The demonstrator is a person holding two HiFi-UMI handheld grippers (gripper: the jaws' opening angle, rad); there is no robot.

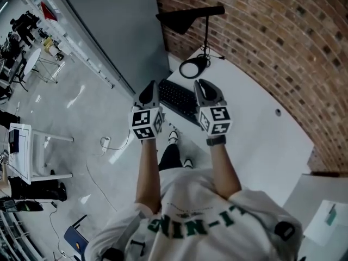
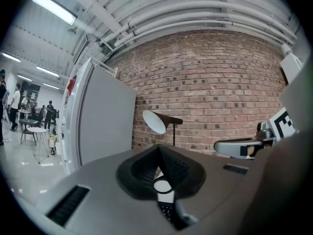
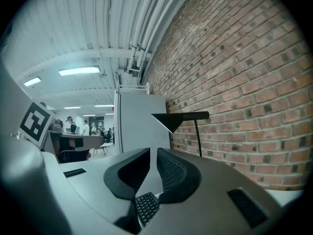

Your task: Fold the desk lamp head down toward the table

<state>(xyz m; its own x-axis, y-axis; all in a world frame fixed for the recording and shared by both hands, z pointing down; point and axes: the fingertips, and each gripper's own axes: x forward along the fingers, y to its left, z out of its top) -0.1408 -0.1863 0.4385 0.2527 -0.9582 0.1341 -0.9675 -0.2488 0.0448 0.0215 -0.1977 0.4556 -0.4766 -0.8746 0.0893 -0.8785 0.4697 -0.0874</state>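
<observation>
Approach step: left gripper clenched empty, right gripper barely parted, empty; next grasp desk lamp head, tilt toward bench

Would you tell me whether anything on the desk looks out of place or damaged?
Nothing stands out: the desk lamp stands upright on the white desk, head raised, with the keyboard lying near its base.

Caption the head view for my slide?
Left tongs and right tongs over a keyboard, facing a black desk lamp on a white table.
</observation>
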